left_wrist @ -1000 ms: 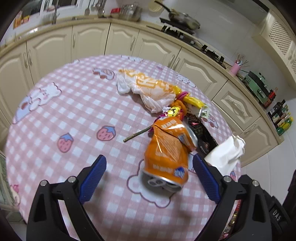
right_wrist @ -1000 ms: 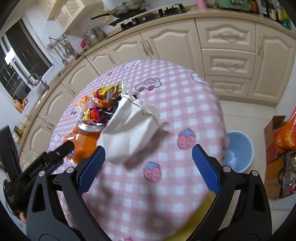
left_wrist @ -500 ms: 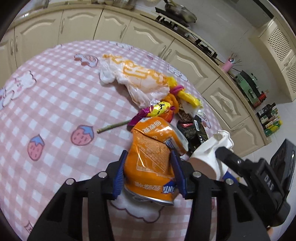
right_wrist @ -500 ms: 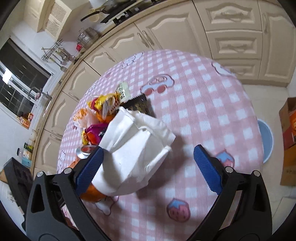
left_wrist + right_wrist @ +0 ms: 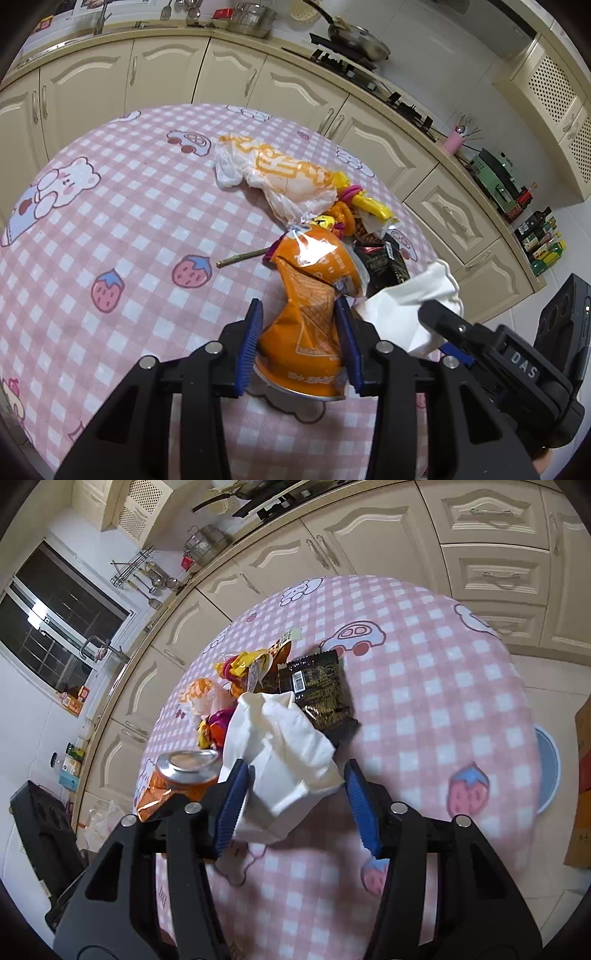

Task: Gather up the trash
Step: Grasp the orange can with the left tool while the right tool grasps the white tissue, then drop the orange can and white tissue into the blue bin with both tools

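My left tongs [image 5: 300,345] are closing on the crushed orange can [image 5: 308,321], blue ribbed pads pressing its dented, creased metal sides; its silver end faces me. My right tongs [image 5: 295,805] are closing around the crumpled white tissue [image 5: 280,753]: the left pad touches the soft folds, the other stands just clear. The tissue lies just beside the can on the pink checked table [image 5: 110,221]. Beyond the can sit a glossy black snack wrapper [image 5: 317,690], yellow and magenta candy wrappers [image 5: 354,201], a crinkled white-and-orange plastic bag [image 5: 280,173] and a thin stick [image 5: 242,257]. Both tongs tilt downward, side by side. A blue bin [image 5: 548,771] stands on the floor past the table's edge.
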The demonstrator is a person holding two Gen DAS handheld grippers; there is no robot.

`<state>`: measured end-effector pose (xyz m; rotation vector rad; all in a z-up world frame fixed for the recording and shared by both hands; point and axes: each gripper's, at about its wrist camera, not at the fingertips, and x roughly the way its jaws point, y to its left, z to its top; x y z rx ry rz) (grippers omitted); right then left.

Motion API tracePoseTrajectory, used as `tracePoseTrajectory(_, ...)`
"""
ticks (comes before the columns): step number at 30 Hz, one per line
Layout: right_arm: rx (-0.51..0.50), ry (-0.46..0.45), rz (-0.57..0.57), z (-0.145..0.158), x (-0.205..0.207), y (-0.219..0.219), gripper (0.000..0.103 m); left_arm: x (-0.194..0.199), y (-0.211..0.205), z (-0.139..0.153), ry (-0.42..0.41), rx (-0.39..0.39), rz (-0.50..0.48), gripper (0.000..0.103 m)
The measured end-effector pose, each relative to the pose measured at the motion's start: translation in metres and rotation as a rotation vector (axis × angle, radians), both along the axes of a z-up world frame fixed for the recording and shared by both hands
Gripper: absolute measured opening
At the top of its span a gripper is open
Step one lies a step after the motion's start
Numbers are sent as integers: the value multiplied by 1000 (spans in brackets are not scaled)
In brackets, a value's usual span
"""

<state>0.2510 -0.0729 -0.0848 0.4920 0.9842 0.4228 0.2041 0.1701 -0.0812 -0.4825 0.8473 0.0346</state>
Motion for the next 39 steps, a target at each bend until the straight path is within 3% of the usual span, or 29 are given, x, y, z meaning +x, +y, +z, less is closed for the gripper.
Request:
tracePoseTrajectory(11,10,-39,-38,11,-30,-28,48,-20,-21,22,-51,44,-11,36)
tracePoseTrajectory(20,37,-89,-160,26,-53,-86,48,-26,-64,39,-96,77,-87,36)
tracePoseTrajectory(39,27,-79,-483,7,-101,-260,48,-10,-238,38,-90,182,-393,37)
